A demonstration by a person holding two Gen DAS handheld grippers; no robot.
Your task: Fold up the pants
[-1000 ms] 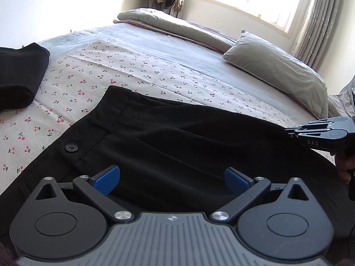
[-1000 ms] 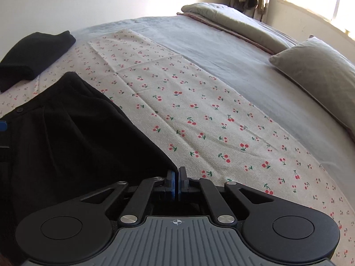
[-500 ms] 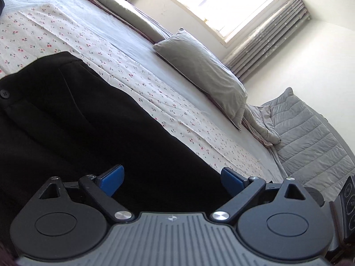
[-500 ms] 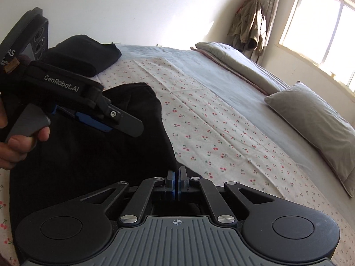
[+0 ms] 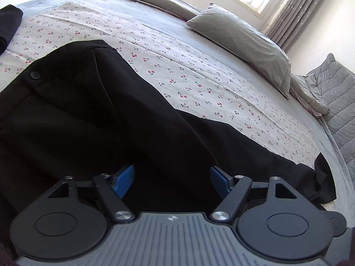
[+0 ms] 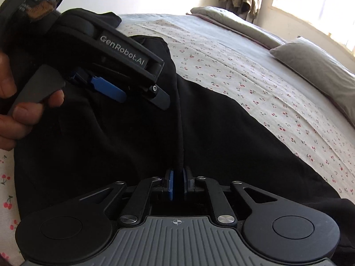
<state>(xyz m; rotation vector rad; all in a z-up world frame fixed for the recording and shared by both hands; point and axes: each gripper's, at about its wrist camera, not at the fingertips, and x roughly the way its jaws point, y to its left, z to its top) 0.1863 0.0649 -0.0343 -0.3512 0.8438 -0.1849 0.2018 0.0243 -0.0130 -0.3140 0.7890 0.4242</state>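
Left hand-held gripper [image 6: 137, 95], marked "GenRobot.AI", closing, spread over black pants [image 6: 221, 137]; right hand-held gripper [image 6: 177, 182] opening, pants fold between its pads.

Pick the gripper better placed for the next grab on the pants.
Left gripper, probably: jaws closing low over the pants, nothing pinched yet. Right gripper jaws are opening around a fabric ridge.
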